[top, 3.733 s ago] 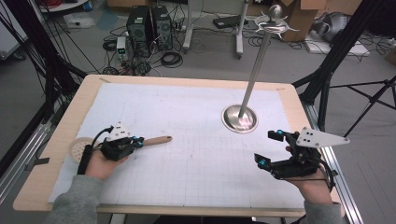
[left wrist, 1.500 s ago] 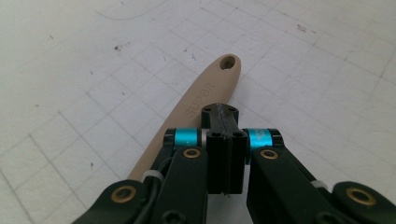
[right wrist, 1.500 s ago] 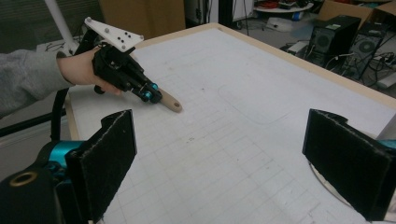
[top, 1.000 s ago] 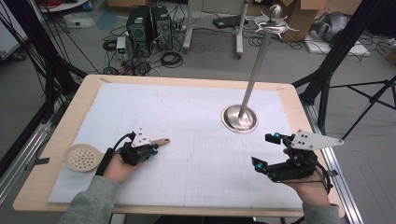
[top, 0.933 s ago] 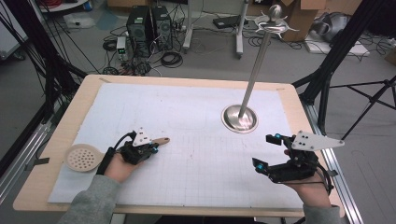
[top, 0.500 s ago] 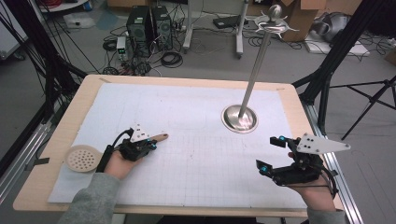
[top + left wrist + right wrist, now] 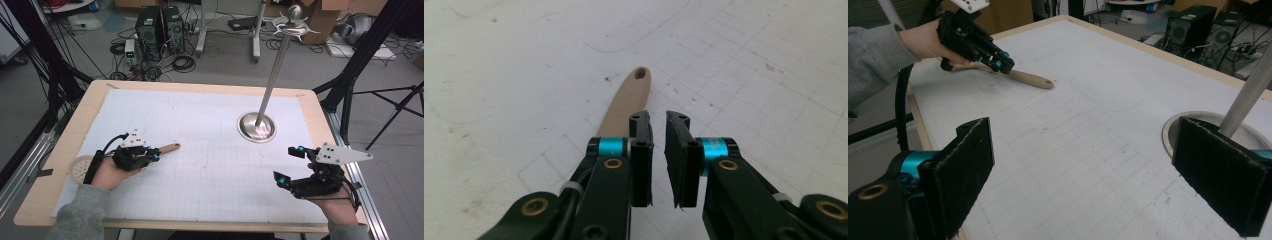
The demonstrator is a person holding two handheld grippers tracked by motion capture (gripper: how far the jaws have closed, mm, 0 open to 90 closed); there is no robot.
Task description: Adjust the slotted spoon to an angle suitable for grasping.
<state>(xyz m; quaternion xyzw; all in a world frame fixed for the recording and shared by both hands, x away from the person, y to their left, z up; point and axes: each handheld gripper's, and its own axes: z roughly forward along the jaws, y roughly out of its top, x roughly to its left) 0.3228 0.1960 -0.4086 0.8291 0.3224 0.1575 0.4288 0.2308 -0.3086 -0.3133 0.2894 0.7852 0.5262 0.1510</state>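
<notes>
Jaws of the left hand-held gripper (image 7: 658, 125) stand a narrow gap apart, having just been opening, and nothing lies between the pads. In the left gripper view the tan wooden handle (image 7: 626, 102) lies flat on the white gridded mat, running away from the left jaw's tip, its far end rounded and pierced by a small hole; the jaw hides its near part. Whether the jaw touches the handle I cannot tell. In the high view this left hand-held gripper (image 7: 155, 156) sits over the left part of the desk (image 7: 60, 165), held by a hand in a grey sleeve, with the handle (image 7: 169, 147) sticking out to the right of it. A round, perforated disc (image 7: 80, 168) lies just left of that hand, at the mat's edge.

The right hand-held gripper (image 7: 1083, 170) has its jaws spread wide with nothing in them; its padded faces stand far apart over bare mat. In the high view the right hand-held gripper (image 7: 289, 167) hovers near the desk's right front corner, well apart from the handle.

Between the two, toward the back right, a metal stand (image 7: 256, 126) rests on a round shiny base, its pole (image 7: 272, 70) leaning up to a spiked, ball-topped head.
</notes>
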